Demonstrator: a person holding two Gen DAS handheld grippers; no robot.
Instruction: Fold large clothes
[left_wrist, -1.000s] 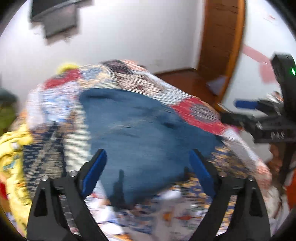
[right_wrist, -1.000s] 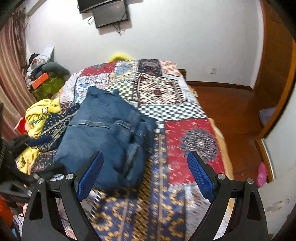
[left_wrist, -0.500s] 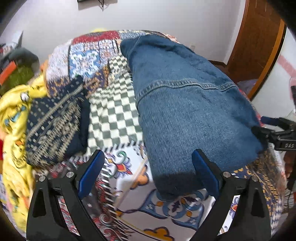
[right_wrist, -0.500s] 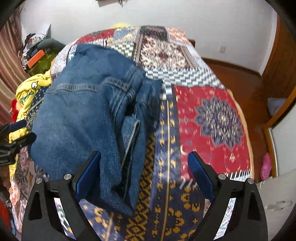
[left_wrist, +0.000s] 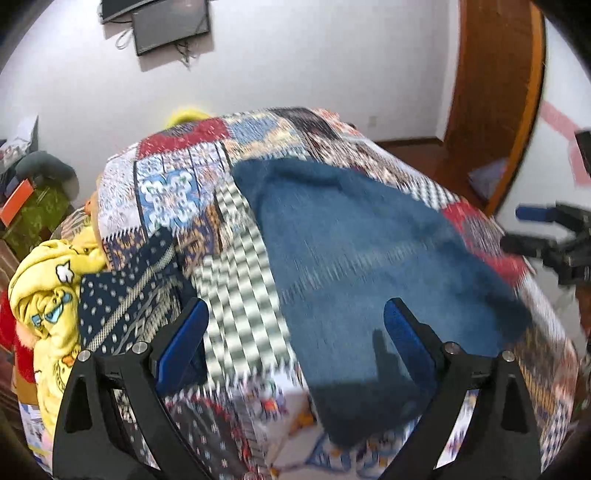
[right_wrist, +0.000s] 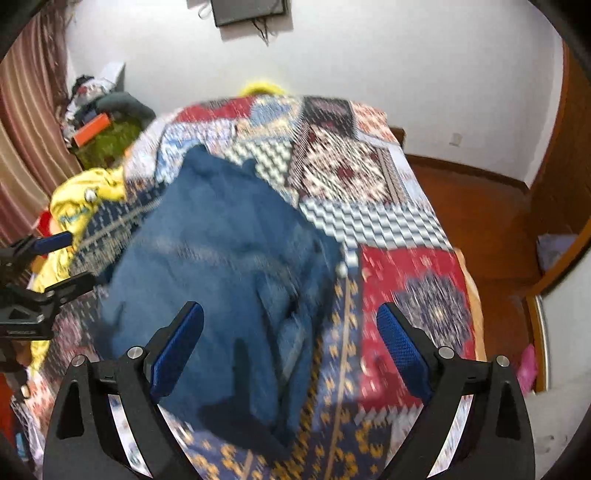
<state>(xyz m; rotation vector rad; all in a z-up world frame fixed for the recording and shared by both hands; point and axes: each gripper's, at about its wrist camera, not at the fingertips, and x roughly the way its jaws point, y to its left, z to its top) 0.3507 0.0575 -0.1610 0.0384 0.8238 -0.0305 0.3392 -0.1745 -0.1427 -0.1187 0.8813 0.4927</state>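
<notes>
From my left camera I see the folded jeans (left_wrist: 354, 266) lying on the patchwork bedspread (left_wrist: 173, 192), with a dark patterned cloth (left_wrist: 125, 299) and a yellow garment (left_wrist: 48, 295) beside them at the bed's left edge. My right camera alone shows the wooden floor (right_wrist: 476, 206) and a pink slipper (right_wrist: 526, 363). My left gripper (left_wrist: 295, 332) and right gripper (right_wrist: 290, 338) both hover wide apart, holding nothing. Both views are blurred.

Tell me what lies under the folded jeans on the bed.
The jeans rest on the patchwork bedspread, which shows all around them. Whatever sits directly beneath the denim is covered, and the frames are blurred.
</notes>
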